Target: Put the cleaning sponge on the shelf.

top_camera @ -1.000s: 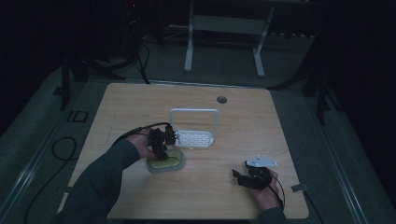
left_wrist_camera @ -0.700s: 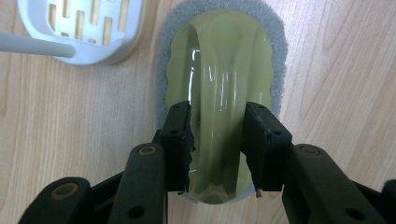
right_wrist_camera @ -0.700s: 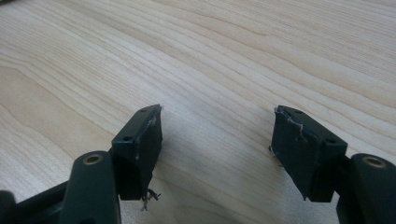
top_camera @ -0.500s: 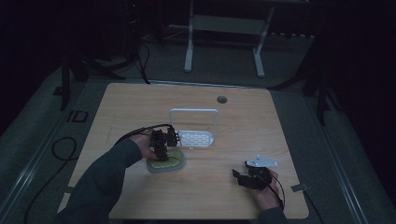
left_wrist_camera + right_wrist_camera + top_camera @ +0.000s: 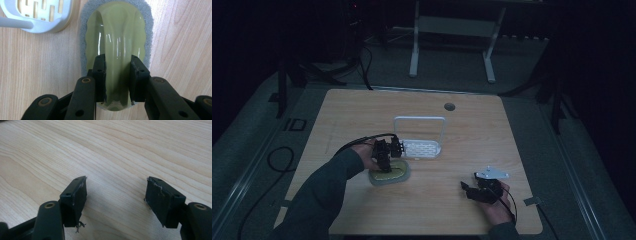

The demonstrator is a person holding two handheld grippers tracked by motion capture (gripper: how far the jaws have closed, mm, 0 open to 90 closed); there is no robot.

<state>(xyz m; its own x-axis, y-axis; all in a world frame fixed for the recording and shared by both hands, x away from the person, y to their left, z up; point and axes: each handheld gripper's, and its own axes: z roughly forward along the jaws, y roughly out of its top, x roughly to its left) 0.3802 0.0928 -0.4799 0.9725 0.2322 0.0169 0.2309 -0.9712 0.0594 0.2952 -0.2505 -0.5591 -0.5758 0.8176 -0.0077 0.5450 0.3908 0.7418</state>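
We see a glossy yellow-green scrubber handle [image 5: 117,50] on a grey pad [image 5: 150,15], a white slotted rack [image 5: 37,15], black jaws, and the pale wood-grain surface [image 5: 125,150].

I see a pale wooden desk [image 5: 492,135]; mid-frame on it lie a white slotted rack [image 5: 421,145] and, lower left, a grey-edged scrubber [image 5: 388,173].

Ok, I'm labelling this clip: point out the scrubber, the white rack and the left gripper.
scrubber [image 5: 117,32]: left gripper view, glossy green handle ridge.
white rack [image 5: 424,148]: high view, slotted base.
left gripper [image 5: 117,75]: left gripper view, midway between the jaws, which clamp the handle.
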